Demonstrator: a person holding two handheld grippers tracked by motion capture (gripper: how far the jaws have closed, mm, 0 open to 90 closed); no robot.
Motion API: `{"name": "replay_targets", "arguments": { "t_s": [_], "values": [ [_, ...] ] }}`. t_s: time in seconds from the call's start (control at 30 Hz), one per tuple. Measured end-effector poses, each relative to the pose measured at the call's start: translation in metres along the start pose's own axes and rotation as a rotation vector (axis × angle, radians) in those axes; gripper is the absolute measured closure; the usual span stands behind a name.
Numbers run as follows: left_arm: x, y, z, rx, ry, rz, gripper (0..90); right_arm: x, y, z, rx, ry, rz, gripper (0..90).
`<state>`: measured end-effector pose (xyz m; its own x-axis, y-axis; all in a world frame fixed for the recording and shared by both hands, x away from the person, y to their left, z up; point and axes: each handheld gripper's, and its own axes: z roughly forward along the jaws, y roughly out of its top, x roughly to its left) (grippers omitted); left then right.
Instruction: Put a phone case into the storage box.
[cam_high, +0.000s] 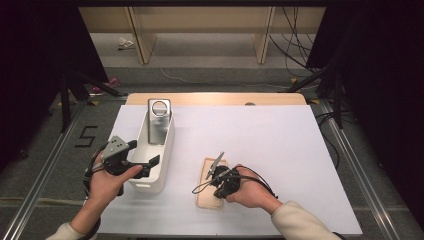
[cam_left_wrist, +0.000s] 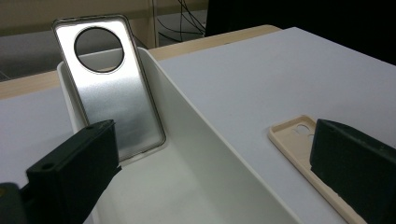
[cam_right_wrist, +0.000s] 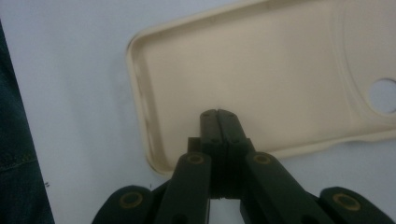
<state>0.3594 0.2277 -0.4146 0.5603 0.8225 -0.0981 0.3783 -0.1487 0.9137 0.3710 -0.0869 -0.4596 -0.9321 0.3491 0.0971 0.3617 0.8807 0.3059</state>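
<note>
- Right gripper (cam_high: 218, 169) sat at lower centre of the high view, held in the person's right hand (cam_high: 250, 192), directly above a beige soft-plastic phone case (cam_high: 206, 192).
- Jaws of that gripper were pressed fully together in the right gripper view, tips meeting over the case's inner face, with nothing held between them.
- Beige case (cam_right_wrist: 261, 79) lay flat and open side up on the white table sheet (cam_high: 270, 145), its camera cut-out at the right edge of the right gripper view.
- Whether the closed tips touched the case could not be determined.
- Left gripper (cam_high: 142, 160) was at lower left of the high view, in the person's left hand (cam_high: 107, 182), straddling the near end of a white rectangular plastic bin (cam_high: 167, 150).
- Its jaws stood wide apart in the left gripper view, one at lower left, the other at lower right, gripping nothing.
- Silver metallic phone case with a round camera hole (cam_left_wrist: 109, 88) leaned upright against the bin's far wall (cam_left_wrist: 187, 93), at upper left of the left gripper view.
- Beige case (cam_left_wrist: 292, 137) lay on the sheet just beside the bin, partly behind the lower-right jaw.
</note>
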Motion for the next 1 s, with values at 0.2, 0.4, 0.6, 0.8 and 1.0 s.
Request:
{"name": "replay_targets", "arguments": {
  "t_s": [0.2, 0.4, 0.6, 0.8, 1.0],
  "values": [
    [-0.001, 0.0, 0.0, -0.003, -0.004, 0.005, 0.9, -0.003, -0.006, -0.002, -0.003, -0.006, 0.013, 90.0],
    [-0.002, 0.0, 0.0, -0.007, -0.012, 0.012, 1.1, -0.003, -0.007, -0.003, -0.007, -0.012, 0.014, 90.0],
    [-0.005, 0.0, 0.0, -0.01, -0.022, 0.018, 1.2, -0.002, -0.009, -0.006, -0.049, -0.024, 0.003, 80.5],
    [-0.006, 0.0, 0.0, -0.01, -0.024, 0.022, 1.2, 0.004, -0.008, -0.013, -0.074, -0.06, -0.069, 57.3],
    [-0.007, -0.001, 0.001, -0.008, -0.031, 0.025, 1.2, 0.012, 0.0, -0.015, -0.03, -0.071, -0.103, 33.3]
  ]
}}
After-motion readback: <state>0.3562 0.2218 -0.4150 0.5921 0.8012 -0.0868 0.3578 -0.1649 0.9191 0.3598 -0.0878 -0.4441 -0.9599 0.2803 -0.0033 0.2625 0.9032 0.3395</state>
